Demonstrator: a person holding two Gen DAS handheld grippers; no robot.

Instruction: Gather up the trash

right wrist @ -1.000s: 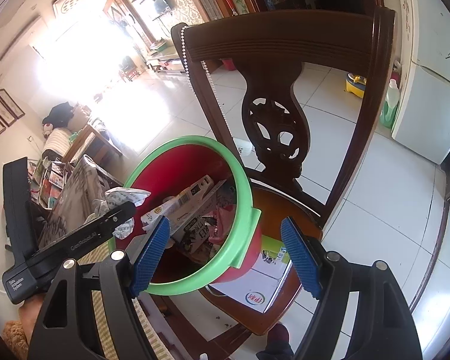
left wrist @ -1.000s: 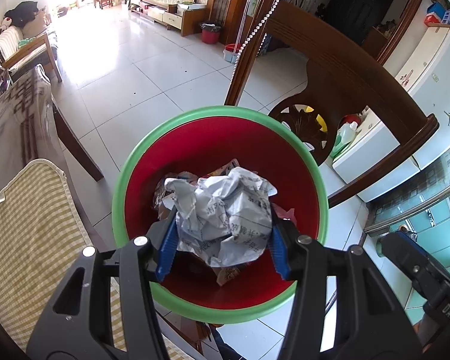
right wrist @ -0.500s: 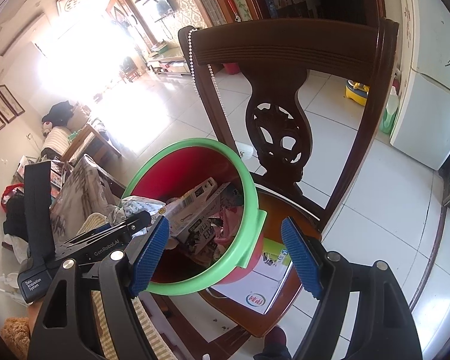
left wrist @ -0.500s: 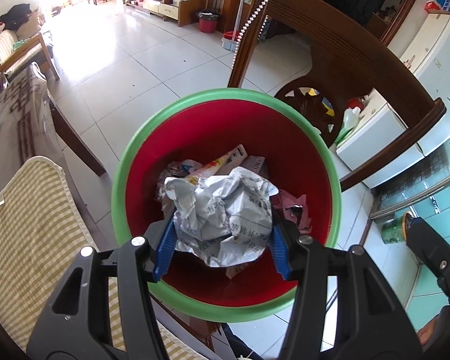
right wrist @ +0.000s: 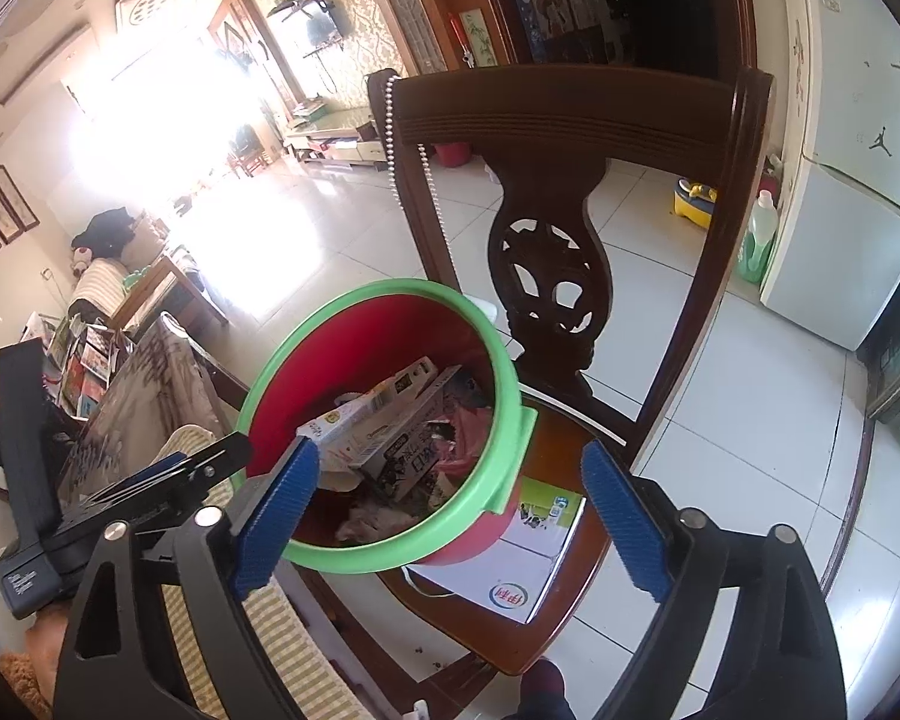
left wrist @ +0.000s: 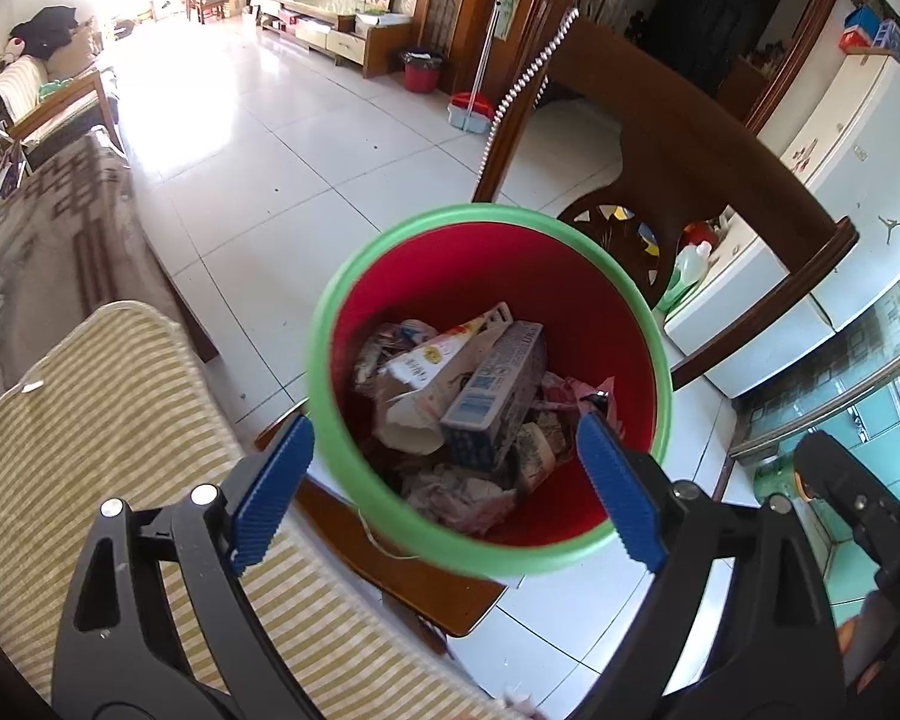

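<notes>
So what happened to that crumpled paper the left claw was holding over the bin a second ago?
The left claw let it go: its jaws are opening with nothing between them, and the paper is gone from its grip, likely the wad low in the bin. The right claw is opening too, empty. The bin stayed on the chair.

My left gripper [left wrist: 444, 489] is a black plastic frame with two angled arms, each showing triangular cut-outs and round silver screw heads. Its jaws carry bright blue ribbed rubber pads [left wrist: 273, 495]. My right gripper [right wrist: 450, 519] is built the same: black arms, silver screws, blue ribbed pads [right wrist: 624, 525]. Small white lettering, too small to read, marks the left gripper's black body in the right wrist view.
</notes>
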